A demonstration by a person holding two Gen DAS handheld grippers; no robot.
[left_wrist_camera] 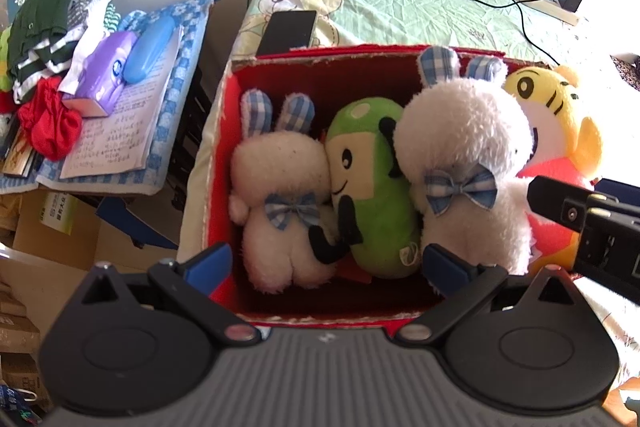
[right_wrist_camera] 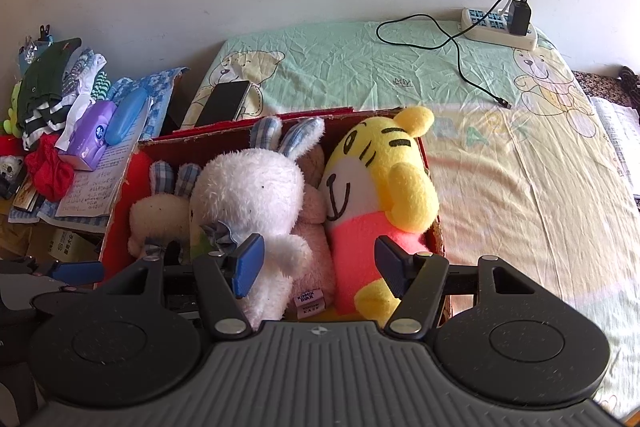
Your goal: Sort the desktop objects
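Observation:
A red cardboard box (left_wrist_camera: 280,63) (right_wrist_camera: 172,143) stands on the bed and holds several plush toys. In the left wrist view a small white rabbit (left_wrist_camera: 280,187), a green plush (left_wrist_camera: 370,187) and a big white rabbit (left_wrist_camera: 468,163) lie side by side, with a yellow tiger (left_wrist_camera: 556,115) at the box's right side. My left gripper (left_wrist_camera: 326,263) hovers open over the box, nothing between its fingers. The right wrist view shows the big rabbit (right_wrist_camera: 252,187), a pink plush (right_wrist_camera: 314,247) and the tiger (right_wrist_camera: 380,195). My right gripper (right_wrist_camera: 318,267) is open just above them, holding nothing.
A black phone (right_wrist_camera: 224,103), a power strip (right_wrist_camera: 500,27) and a black cable (right_wrist_camera: 452,43) lie on the green bear-print sheet (right_wrist_camera: 360,67). Left of the bed a stand carries clothes (left_wrist_camera: 44,23), a purple tissue pack (left_wrist_camera: 104,71), a blue case (left_wrist_camera: 148,47) and a notebook (left_wrist_camera: 116,135).

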